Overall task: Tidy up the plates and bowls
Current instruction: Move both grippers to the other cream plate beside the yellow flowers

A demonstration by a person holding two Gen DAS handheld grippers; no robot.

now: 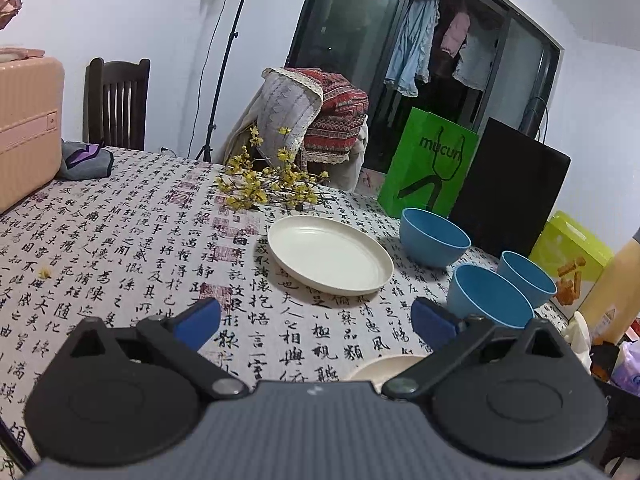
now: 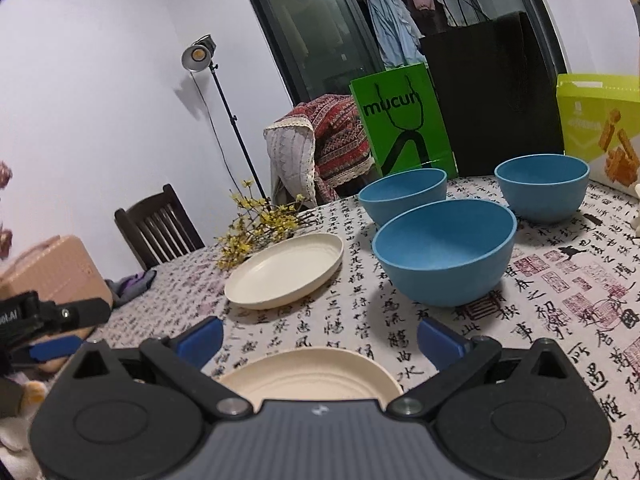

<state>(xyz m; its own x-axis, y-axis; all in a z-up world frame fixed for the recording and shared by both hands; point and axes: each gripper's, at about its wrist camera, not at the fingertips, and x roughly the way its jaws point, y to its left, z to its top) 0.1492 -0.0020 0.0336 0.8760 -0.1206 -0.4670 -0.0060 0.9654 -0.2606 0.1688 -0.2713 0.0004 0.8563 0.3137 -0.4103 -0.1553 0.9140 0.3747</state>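
Note:
Two cream plates and three blue bowls lie on the calligraphy tablecloth. In the left wrist view the far plate (image 1: 330, 254) lies ahead, the bowls (image 1: 434, 236) (image 1: 490, 296) (image 1: 526, 274) to its right, and a sliver of the near plate (image 1: 384, 366) shows under my open left gripper (image 1: 316, 322). In the right wrist view my right gripper (image 2: 320, 340) is open and empty above the near plate (image 2: 310, 374). The far plate (image 2: 286, 270) lies beyond, with the nearest bowl (image 2: 446, 250) and two more bowls (image 2: 402, 194) (image 2: 542, 184) at the right.
Yellow flower branches (image 1: 268, 184) lie behind the far plate. A green bag (image 1: 428, 164), a black bag (image 1: 510, 184) and a yellow-green box (image 2: 600, 124) stand at the back right. A pink suitcase (image 1: 28, 128) sits at the left. The left gripper (image 2: 44, 328) shows at the right view's left edge.

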